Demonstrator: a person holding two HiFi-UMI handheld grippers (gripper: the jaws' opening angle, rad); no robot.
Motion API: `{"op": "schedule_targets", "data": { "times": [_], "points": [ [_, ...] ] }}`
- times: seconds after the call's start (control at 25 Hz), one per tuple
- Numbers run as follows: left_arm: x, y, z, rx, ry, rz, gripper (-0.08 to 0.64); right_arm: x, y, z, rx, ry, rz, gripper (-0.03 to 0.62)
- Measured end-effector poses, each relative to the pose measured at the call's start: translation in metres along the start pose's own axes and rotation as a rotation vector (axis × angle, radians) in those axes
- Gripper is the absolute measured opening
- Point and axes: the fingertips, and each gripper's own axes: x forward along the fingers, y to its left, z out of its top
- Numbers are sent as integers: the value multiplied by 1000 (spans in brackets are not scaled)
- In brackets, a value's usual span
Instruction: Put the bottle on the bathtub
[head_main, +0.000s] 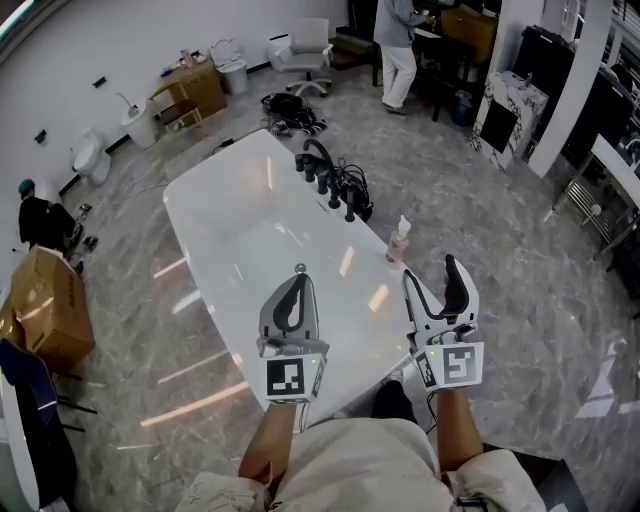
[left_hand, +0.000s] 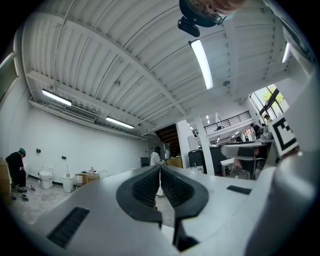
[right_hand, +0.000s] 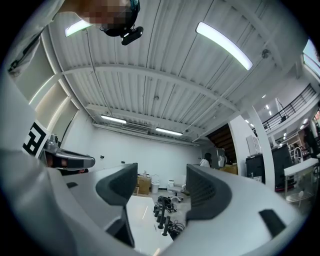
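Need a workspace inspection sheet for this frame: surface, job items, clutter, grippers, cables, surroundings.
Surface: white bathtub, glossy, showing light reflections.
Job's things: bottle upright at the bathtub's right rim.
Clutter: black faucet set on the far rim.
Grippers: left gripper shut, empty; right gripper open, empty, short of the bottle.
Cables: black bundle on the floor beyond the bathtub.
Surroundings: toilet, cardboard box, standing person, crouching person.
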Motion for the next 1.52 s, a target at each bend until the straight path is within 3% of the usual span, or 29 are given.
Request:
{"op": "schedule_targets", "data": {
  "times": [0.2,0.72,1.24,1.52],
  "points": [
    [-3,0,6,4,-10,-6,6,-7,3,2,8,2,-5,284],
    [-7,-13,-2,-11,9,-27,6,-16,6,-16,-1,45,23,186],
    [-7,-20,-10,-25,20,-47,6,-16,11,-27,-32,112,2,-2],
    [-5,-24,-15,-21,23,-57,6,-16,15,-32,-36,122,11,-11]
  ]
}}
